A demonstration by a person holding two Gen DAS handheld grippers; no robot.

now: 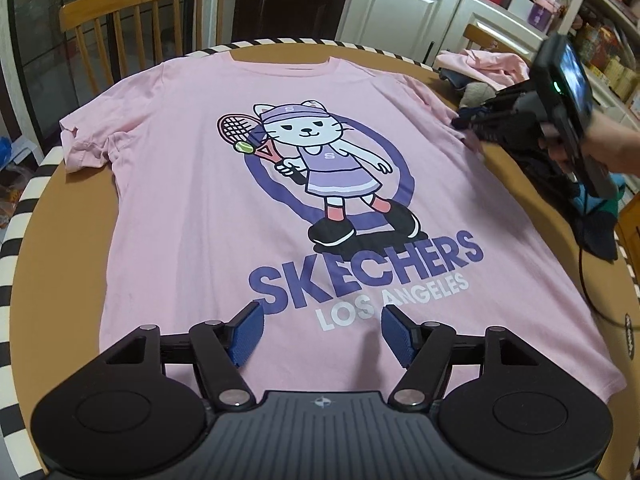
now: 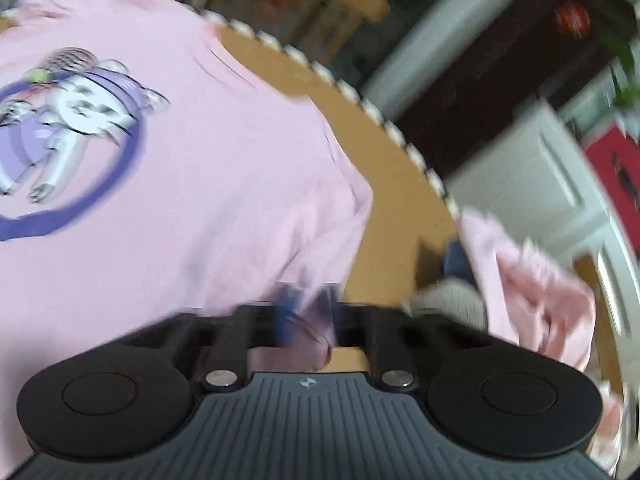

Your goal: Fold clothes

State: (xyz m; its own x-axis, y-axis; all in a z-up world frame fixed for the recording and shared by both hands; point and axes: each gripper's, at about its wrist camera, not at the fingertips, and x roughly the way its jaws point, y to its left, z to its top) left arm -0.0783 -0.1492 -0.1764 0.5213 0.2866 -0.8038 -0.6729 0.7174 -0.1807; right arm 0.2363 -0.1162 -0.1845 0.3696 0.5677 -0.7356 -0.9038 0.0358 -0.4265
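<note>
Nearest us, our left gripper (image 1: 318, 334) hovers spread above the pink cotton cat-print T-shirt (image 1: 192, 216) lying flat mid-frame on the round brown table (image 1: 60, 232), while our right gripper (image 2: 308, 310) pinches its sleeve at right, which we should carry across smoothly.

The pink T-shirt (image 1: 192, 208) spread on the bench carries large purple capitals reading "SKECHERS" (image 1: 366, 270) across its lower chest, with "LOS ANGELES" (image 1: 390, 302) in smaller white capitals directly beneath. On the printed cartoon cat (image 1: 316, 148) above those words, a white letter "S" stands on the purple headband (image 1: 289, 109) and another white "S" on the chest of its purple dress (image 1: 329, 156). In the right wrist view the print is motion-blurred and nothing can be read.
</note>
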